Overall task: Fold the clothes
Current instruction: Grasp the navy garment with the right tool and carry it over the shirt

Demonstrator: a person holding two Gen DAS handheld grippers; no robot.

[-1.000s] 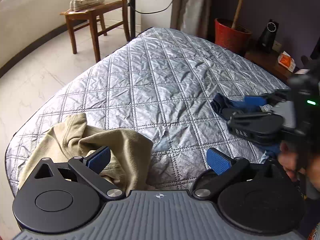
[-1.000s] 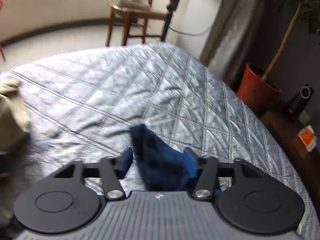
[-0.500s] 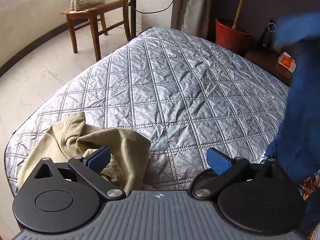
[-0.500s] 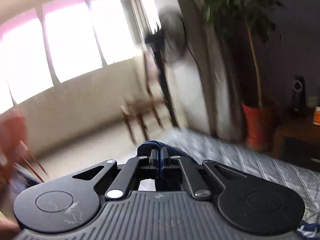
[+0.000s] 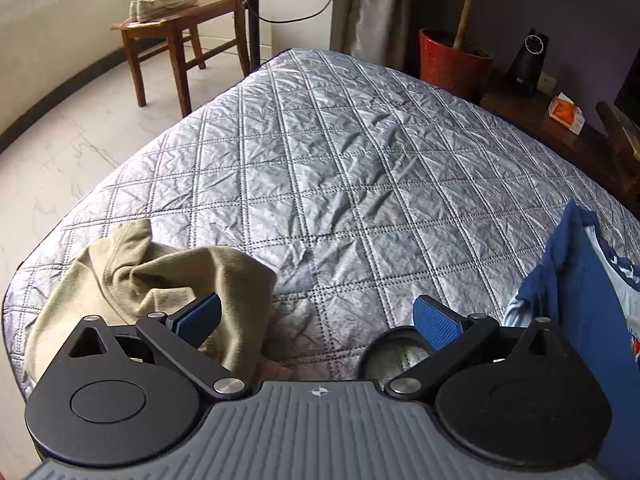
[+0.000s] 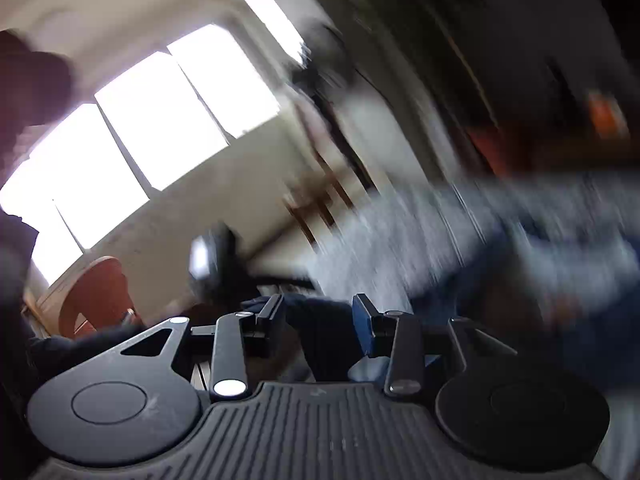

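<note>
Right jaws opening, dark cloth (image 6: 320, 324) seemingly between them, left jaws wide, empty.

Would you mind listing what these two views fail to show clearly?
- Blue shirt: cut off by the left wrist view's right edge.
- Beige garment: near part hidden behind the left gripper.
- Right gripper: jaws opening; dark cloth between them, motion blur hides any contact.

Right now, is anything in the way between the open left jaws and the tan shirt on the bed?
No, nothing visible is in the way. The tan shirt lies crumpled on the quilted bed cover right beneath the left gripper, under its left pad. The blue shirt hangs off to the right, away from it.
</note>
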